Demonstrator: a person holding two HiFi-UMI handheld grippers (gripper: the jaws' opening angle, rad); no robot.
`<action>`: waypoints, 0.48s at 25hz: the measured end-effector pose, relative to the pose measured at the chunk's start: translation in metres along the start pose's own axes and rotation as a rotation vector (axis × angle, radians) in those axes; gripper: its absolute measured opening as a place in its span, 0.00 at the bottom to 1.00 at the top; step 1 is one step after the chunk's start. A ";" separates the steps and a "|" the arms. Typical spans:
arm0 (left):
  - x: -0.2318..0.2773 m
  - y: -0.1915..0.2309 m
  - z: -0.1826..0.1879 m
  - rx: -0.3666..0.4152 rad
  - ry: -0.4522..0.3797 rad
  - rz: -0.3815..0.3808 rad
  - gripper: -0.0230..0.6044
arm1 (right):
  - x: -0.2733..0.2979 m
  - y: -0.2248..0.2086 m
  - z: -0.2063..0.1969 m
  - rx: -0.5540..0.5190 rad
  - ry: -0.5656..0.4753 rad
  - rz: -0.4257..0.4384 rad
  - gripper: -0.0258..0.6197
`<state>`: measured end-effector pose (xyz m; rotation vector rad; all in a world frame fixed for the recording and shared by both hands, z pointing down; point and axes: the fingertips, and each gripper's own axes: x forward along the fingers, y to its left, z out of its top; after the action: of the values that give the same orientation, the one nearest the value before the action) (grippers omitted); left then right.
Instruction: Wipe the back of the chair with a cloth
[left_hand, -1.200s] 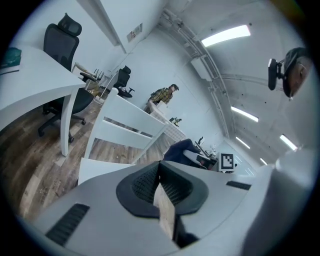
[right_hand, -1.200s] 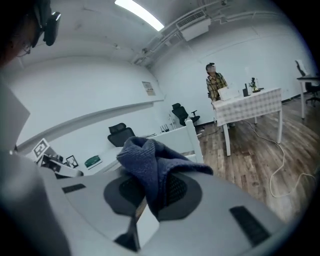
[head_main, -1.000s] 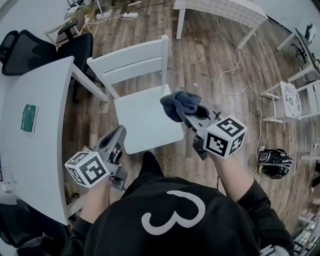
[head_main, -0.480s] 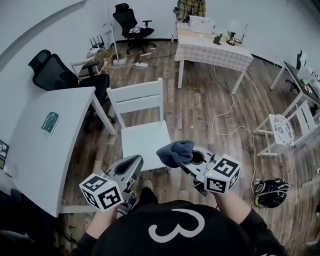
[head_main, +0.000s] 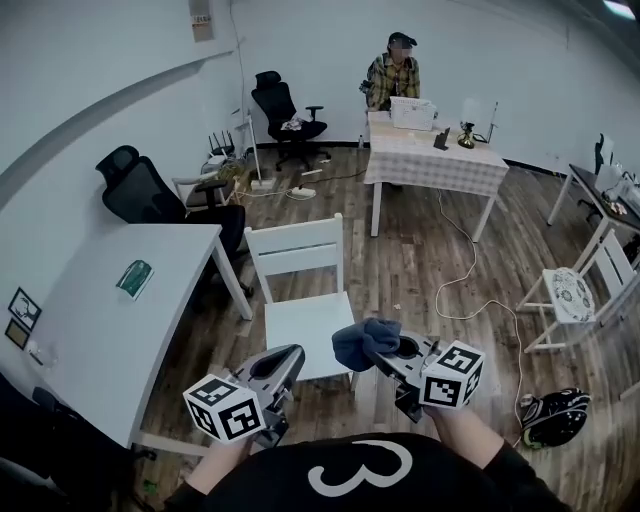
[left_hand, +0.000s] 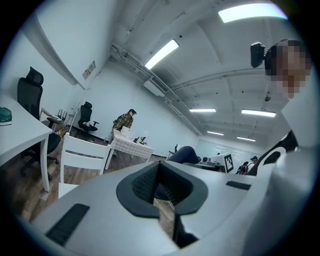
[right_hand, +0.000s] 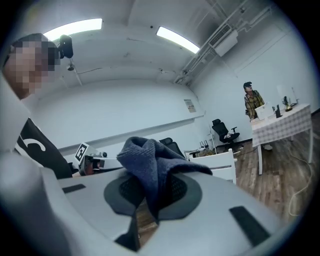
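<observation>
The dark cloth (head_main: 358, 342) is found clamped in the right gripper (head_main: 381, 350), the left gripper (head_main: 287, 358) closed and empty, and the chair back (head_main: 295, 246) well apart ahead; it is advised that the cloth be brought against it and pressed flat across its full width.

**An office workroom**

Black swivel chairs (head_main: 135, 185) stand beside a long white table (head_main: 90, 340). A person (head_main: 395, 75) sits at a checked-cloth table (head_main: 435, 160). Cables (head_main: 465, 270) trail across the wood floor, near a white wooden chair (head_main: 300, 260). Strip lights (left_hand: 161, 54) line the ceiling.
</observation>
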<state>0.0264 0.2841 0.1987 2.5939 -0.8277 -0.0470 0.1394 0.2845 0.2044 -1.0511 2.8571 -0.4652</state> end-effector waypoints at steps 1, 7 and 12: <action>-0.002 0.000 0.002 0.001 -0.002 -0.005 0.06 | 0.002 0.002 0.000 0.003 -0.003 -0.001 0.12; -0.019 0.001 0.010 0.006 0.032 -0.036 0.06 | 0.022 0.019 -0.003 0.025 0.015 0.009 0.12; -0.032 0.011 0.018 -0.007 0.015 -0.026 0.06 | 0.038 0.031 -0.005 0.014 0.016 0.024 0.12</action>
<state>-0.0086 0.2867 0.1837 2.5957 -0.7867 -0.0377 0.0905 0.2838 0.2021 -1.0147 2.8722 -0.4929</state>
